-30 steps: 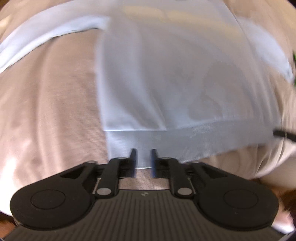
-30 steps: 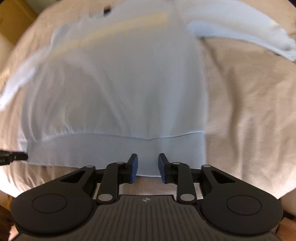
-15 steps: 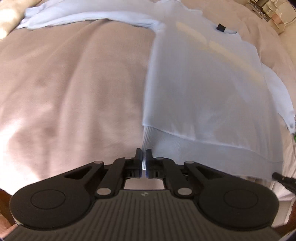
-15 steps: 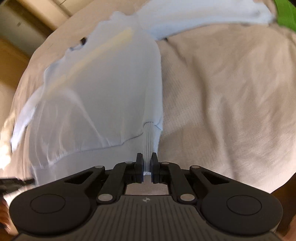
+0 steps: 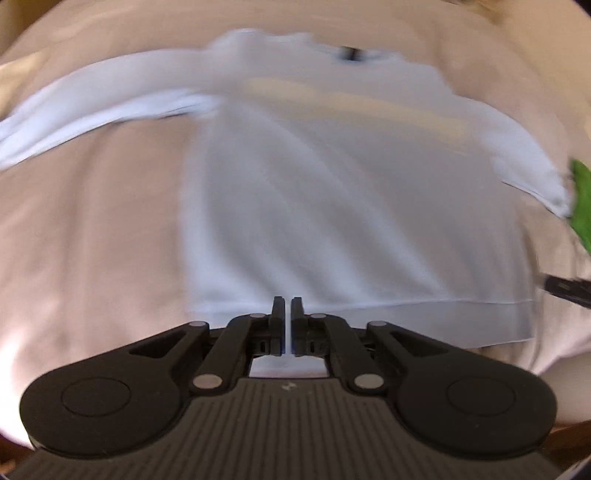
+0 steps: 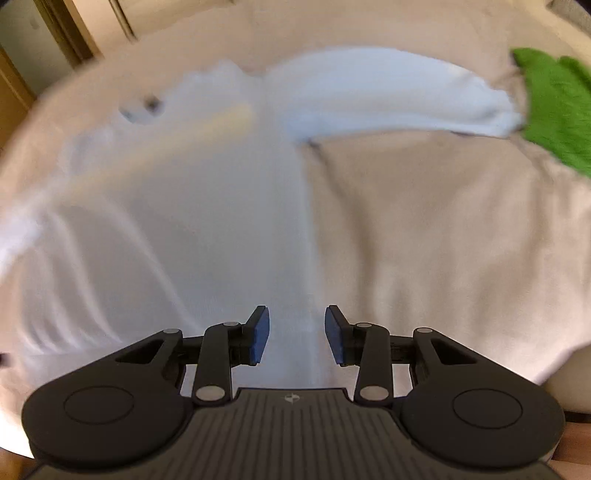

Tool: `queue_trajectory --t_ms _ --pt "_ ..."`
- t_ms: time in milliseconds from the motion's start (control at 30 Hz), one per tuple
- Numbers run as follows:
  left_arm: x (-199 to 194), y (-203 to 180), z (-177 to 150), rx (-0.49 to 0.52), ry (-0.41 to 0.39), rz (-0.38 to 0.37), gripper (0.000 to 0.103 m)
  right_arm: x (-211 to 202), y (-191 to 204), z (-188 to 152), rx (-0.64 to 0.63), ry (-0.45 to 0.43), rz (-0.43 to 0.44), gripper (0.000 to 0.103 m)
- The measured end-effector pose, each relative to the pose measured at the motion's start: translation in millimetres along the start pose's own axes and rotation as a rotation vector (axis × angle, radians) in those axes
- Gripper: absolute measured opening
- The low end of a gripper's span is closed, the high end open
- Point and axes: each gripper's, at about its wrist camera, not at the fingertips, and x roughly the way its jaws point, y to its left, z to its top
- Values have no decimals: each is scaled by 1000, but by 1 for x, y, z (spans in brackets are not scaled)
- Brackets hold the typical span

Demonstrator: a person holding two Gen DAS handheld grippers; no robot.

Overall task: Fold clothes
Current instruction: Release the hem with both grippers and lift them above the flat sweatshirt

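Note:
A pale blue long-sleeved sweater (image 5: 351,206) lies spread flat on a beige bed cover (image 5: 92,240), sleeves out to both sides; both views are motion-blurred. My left gripper (image 5: 286,325) sits at the left part of the hem, its jaws pressed together with only a sliver between them, apparently pinching the hem cloth. My right gripper (image 6: 297,332) stands open over the sweater (image 6: 184,240), just above its right side edge near the hem, holding nothing. A dark fingertip (image 5: 565,291) of the right gripper shows at the right edge of the left wrist view.
A bright green cloth (image 6: 554,110) lies on the bed beyond the right sleeve cuff, also seen as the green cloth (image 5: 581,199) in the left wrist view. Bare beige bed cover (image 6: 443,240) spreads right of the sweater. A wooden door frame (image 6: 74,33) stands past the bed's far left.
The right gripper, shut on the hem corner half a second ago, has opened and let go. Both grippers have swung back to face the sweater squarely; it now lies flat.

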Motion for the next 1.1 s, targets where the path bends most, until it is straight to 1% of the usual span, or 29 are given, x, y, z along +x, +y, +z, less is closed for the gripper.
queue_trajectory --t_ms 100,133,167,200,267,333,400,433,467,500,533,567,600,667,700,800,867,1100 --pt "39 -20 0 34 57 21 4 20 10 -11 -29 24 42 37" --pt "54 -22 -3 33 94 51 4 34 16 -17 -46 58 45 36" --pt "65 -20 -8 23 139 86 3 49 22 -24 -65 98 45 37" --pt "68 -18 -14 6 174 108 3 58 23 -33 -72 148 33 37" --pt "63 -16 -26 -23 220 131 3 55 22 -53 -99 204 24 39" --pt "50 -20 -31 -56 258 155 3 45 17 -66 -95 272 26 41" --pt "35 -25 -34 -94 292 179 6 22 14 -63 -83 253 23 41" --pt "25 -29 -33 -107 294 190 6 10 13 -60 -76 237 21 44" --pt "14 -36 -29 -112 278 198 8 -3 12 -58 -70 222 19 56" --pt "2 -43 -24 -105 253 203 9 -15 11 -55 -64 207 17 63" --pt "-10 -52 -19 -93 225 206 15 -27 9 -52 -58 191 15 72" --pt "-23 -60 -13 -82 196 210 23 -41 10 -47 -60 169 21 73" --pt "-33 -68 -6 -70 171 217 27 -55 10 -43 -67 148 26 74" --pt "-50 -82 7 -51 126 234 27 -77 15 -32 -88 118 23 85" --pt "-61 -88 10 -44 105 239 27 -87 16 -28 -99 104 23 86" --pt "-88 -103 10 -34 55 252 30 -98 24 -25 -114 97 20 89" --pt "-103 -104 2 -33 43 257 30 -104 29 -24 -124 94 19 92" --pt "-134 -123 -19 -12 36 269 32 -124 46 -20 -157 82 13 95"
